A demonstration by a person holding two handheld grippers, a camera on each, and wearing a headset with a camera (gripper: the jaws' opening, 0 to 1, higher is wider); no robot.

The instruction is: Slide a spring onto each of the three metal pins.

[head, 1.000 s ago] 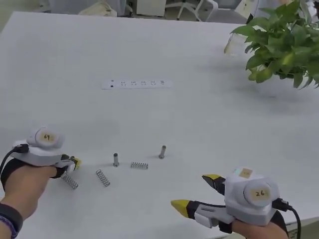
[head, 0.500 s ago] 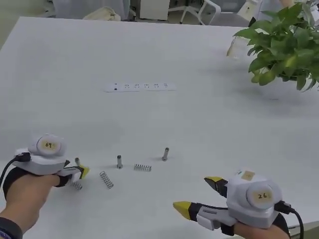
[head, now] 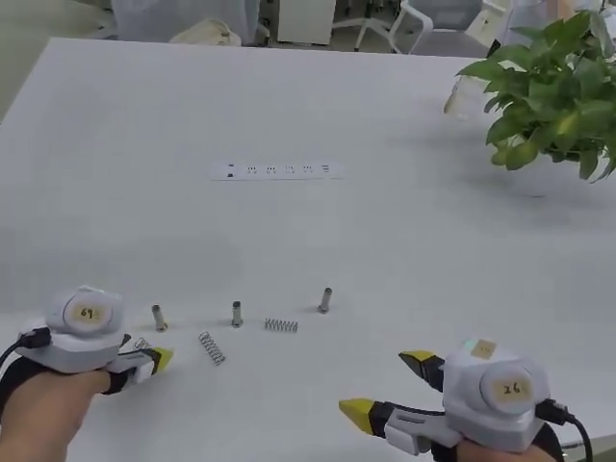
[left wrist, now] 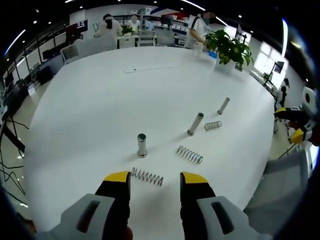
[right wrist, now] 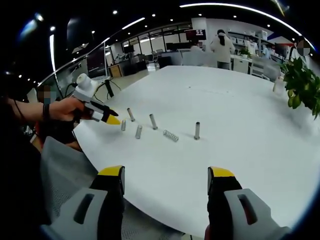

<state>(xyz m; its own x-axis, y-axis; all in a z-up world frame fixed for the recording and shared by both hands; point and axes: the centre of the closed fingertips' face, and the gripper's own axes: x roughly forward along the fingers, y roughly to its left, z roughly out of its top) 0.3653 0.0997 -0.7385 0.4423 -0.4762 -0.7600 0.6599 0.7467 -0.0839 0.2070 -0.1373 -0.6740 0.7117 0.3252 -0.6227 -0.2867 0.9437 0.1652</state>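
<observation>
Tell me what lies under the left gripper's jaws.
One spring lies flat on the white table, just ahead of the left gripper, between the tips of its open jaws. The patch of table right beneath the jaws is covered by them.

Open-plan office: desks (right wrist: 150,62), swivel chairs (head: 404,19)

Large white table (head: 404,241), evenly lit. White power strip (head: 277,170) lies flat toward the far side. Potted plant (head: 553,77) stands far right. Office chairs (head: 414,14) stand beyond the far edge. Ceiling strip light (right wrist: 235,5) runs overhead in an open-plan office.
</observation>
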